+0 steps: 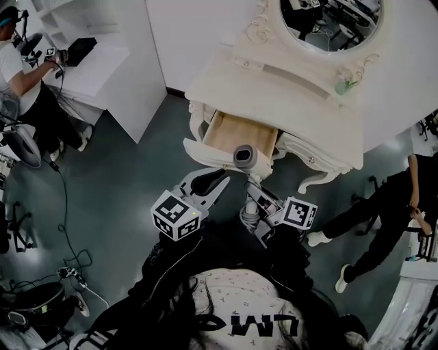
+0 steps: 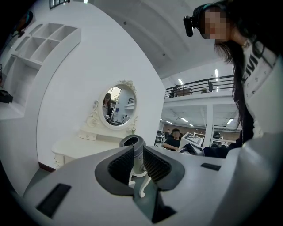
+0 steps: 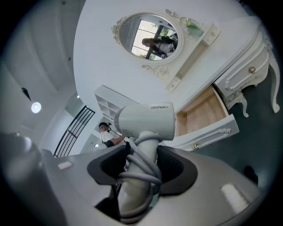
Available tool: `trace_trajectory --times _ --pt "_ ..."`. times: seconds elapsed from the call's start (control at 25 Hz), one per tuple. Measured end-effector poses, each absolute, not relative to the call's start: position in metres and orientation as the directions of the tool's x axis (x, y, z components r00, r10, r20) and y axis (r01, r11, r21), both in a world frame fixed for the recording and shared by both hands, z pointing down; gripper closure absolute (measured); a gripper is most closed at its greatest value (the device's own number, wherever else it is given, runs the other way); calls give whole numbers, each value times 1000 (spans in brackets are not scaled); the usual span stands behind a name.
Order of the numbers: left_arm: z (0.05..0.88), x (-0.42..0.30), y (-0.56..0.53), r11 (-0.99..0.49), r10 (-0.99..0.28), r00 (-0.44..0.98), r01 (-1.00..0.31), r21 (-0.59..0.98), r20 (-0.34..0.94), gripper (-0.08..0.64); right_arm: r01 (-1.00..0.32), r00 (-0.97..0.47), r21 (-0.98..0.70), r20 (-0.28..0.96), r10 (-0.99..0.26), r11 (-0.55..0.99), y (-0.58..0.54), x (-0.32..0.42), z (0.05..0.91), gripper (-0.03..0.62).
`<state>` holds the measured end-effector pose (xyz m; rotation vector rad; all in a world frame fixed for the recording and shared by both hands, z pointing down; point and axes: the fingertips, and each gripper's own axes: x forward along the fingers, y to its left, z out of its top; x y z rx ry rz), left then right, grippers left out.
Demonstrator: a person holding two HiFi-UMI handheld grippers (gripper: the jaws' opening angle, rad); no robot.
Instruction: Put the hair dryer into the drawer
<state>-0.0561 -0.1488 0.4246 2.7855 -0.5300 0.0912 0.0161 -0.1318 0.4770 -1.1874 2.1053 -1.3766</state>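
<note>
My right gripper (image 1: 256,199) is shut on the handle of a grey hair dryer (image 1: 244,156), with the cord coiled round the handle. The dryer's barrel (image 3: 146,121) hangs just in front of the open drawer (image 1: 229,130) of the white vanity (image 1: 274,89). The drawer's wooden inside (image 3: 201,110) shows to the right of the barrel in the right gripper view (image 3: 141,161). My left gripper (image 1: 217,179) stands beside the dryer on its left. Its jaws (image 2: 138,152) are a little apart with nothing between them, and the dryer's nozzle (image 2: 132,143) shows beyond them.
An oval mirror (image 1: 328,20) stands on the vanity. One person (image 1: 20,75) works at a white desk at far left. Another person (image 1: 390,212) stands at right near the vanity's curved legs. Cables (image 1: 68,266) lie on the dark floor at lower left.
</note>
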Motion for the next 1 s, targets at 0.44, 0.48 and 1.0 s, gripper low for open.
trace_trajectory --times 0.44,0.48,1.0 --pt "428 -43 -179 -865 -389 911 -413 286 136 505 -434 -581 -897 208 -787 83 -163 46 504 362" --pt "429 -42 -183 -860 -397 907 -420 288 139 505 -433 -581 -899 219 -784 70 -167 49 508 362" --pt "449 -18 -244 -786 -496 849 -529 320 183 505 -505 -658 -862 366 -658 26 -234 88 564 362"
